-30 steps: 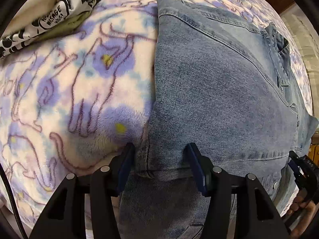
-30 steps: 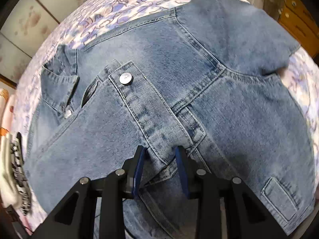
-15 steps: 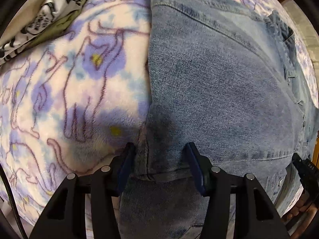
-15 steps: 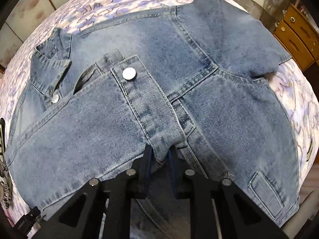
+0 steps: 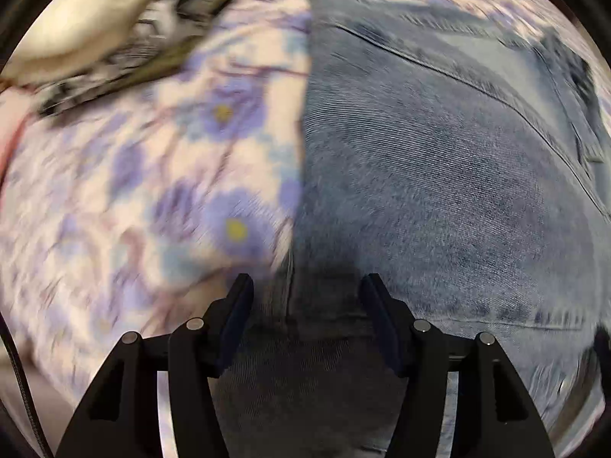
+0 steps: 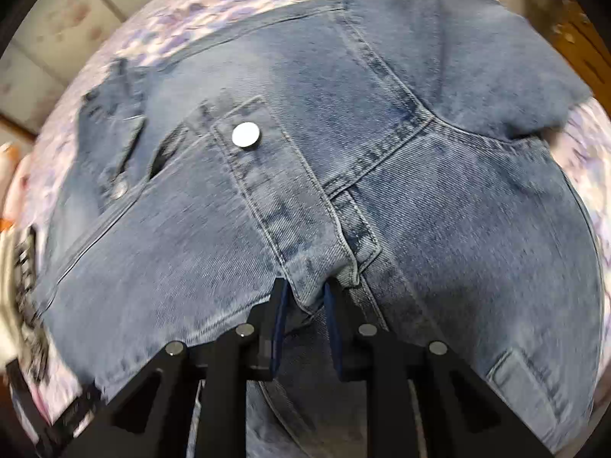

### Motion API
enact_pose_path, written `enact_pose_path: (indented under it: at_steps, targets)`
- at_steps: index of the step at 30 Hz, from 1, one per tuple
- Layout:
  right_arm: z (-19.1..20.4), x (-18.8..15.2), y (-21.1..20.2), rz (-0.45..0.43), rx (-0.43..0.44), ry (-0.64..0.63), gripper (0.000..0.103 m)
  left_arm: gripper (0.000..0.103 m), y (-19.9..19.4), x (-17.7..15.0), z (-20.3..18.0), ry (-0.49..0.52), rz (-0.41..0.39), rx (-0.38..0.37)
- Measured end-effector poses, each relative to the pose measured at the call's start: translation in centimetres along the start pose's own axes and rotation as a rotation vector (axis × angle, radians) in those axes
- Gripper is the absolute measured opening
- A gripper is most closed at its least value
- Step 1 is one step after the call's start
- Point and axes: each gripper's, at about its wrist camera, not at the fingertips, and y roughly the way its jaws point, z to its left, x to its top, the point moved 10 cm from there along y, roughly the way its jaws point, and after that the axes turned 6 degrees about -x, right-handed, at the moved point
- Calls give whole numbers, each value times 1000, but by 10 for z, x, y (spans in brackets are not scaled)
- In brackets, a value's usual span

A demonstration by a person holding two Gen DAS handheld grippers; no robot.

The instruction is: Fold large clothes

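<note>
One denim jacket (image 6: 439,210) partly folded on floral blanket (image 5: 152,191); left tongs (image 5: 307,290) opening astride its edge; right tongs (image 6: 303,286) clamped on cuff (image 6: 290,206); further folds remaining.

Left gripper (image 5: 307,297) slid sideways along denim jacket (image 5: 439,198) edge; left wrist view now motion-blurred, more patterned clothing (image 5: 126,34) showing toward far left corner of bed. Left jaws opening wider, jacket edge between them, pads not pressing. Right gripper (image 6: 303,297) jaws narrowed from a second ago onto button placket (image 6: 282,206), now easing open slightly, denim bunched between them. Blanket (image 5: 133,191) print shifted across frame.
</note>
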Motion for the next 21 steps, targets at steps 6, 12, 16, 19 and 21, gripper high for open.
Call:
enact_pose_path:
  at_steps: [6,12,16,19,21]
  targets:
    - [-39,-13,-31,49,204,-68,19,70,-56,-50,-50,-75,-50,15]
    - [-125,-10,-66,88,274,-151,21,70,-105,-131,-165,109,-11,-57]
    - [-177,2,-78,89,306,-112,26,80,-115,-178,-260,365,38,-53]
    - [-215,18,-78,79,315,-29,28,80,-120,-204,-311,505,56,-46]
    - [-244,26,-77,79,330,48,28,80,-125,-221,-345,586,69,-36]
